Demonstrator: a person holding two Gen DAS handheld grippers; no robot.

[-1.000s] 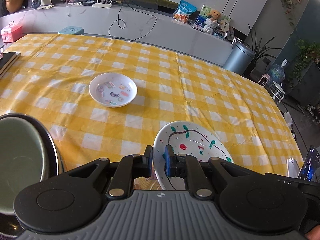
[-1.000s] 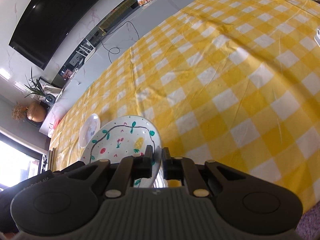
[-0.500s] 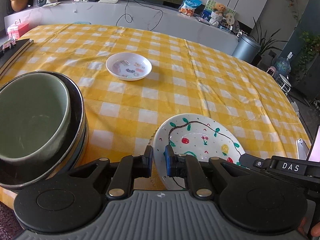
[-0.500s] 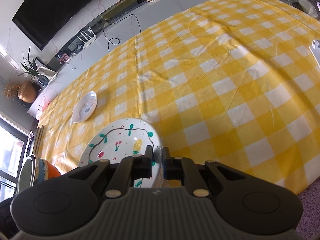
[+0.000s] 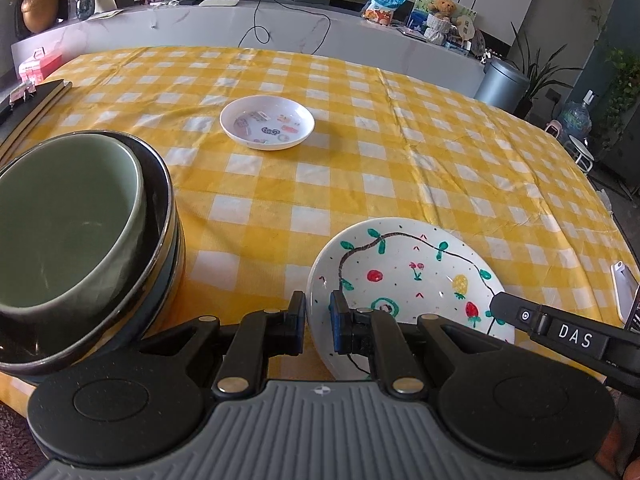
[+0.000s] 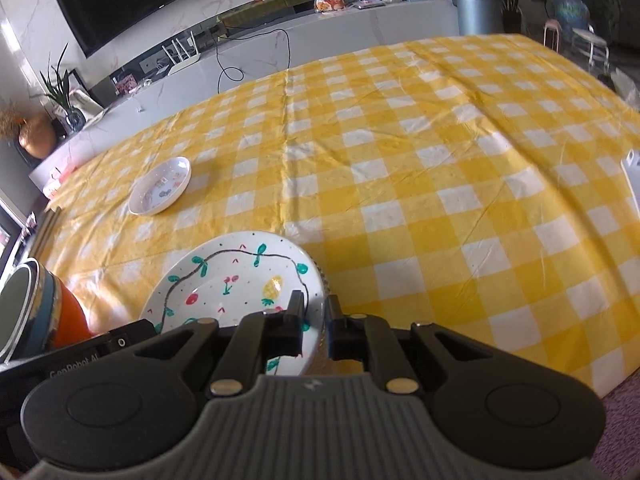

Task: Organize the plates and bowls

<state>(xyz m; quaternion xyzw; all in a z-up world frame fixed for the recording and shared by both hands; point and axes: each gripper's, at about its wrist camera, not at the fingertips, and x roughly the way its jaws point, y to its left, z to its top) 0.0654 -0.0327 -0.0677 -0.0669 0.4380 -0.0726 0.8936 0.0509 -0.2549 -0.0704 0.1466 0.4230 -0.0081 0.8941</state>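
Presently, the white round plate painted with a dark vine, green leaves and small fruits (image 5: 412, 280) is clamped at two places on its rim. The left gripper (image 5: 318, 326) has its jaws pinched together on the plate's near-left edge, one finger (image 5: 297, 320) outside the rim and the blue-padded one inside. The right gripper (image 6: 316, 326) is likewise closed on the plate (image 6: 236, 284) at its near-right edge, the rim passing between the two pads. Whether the plate rests on the cloth or sits slightly raised cannot be judged from either wrist view.

Immediately left of the left gripper stands a stack of bowls, a pale green ceramic bowl (image 5: 60, 220) nested inside a dark bowl with a shiny rim (image 5: 160, 208); the right wrist view shows an orange vessel (image 6: 70, 316) low in that stack. Beyond both grippers, well apart from the held plate, lies a small white shallow dish with pastel prints (image 5: 267, 122).

All stands on a table covered by a yellow and white checked cloth (image 5: 440, 168). To the far right of the left gripper, a white flat device (image 5: 624, 294) lies at the table edge. Behind the table runs a white counter (image 5: 280, 32).
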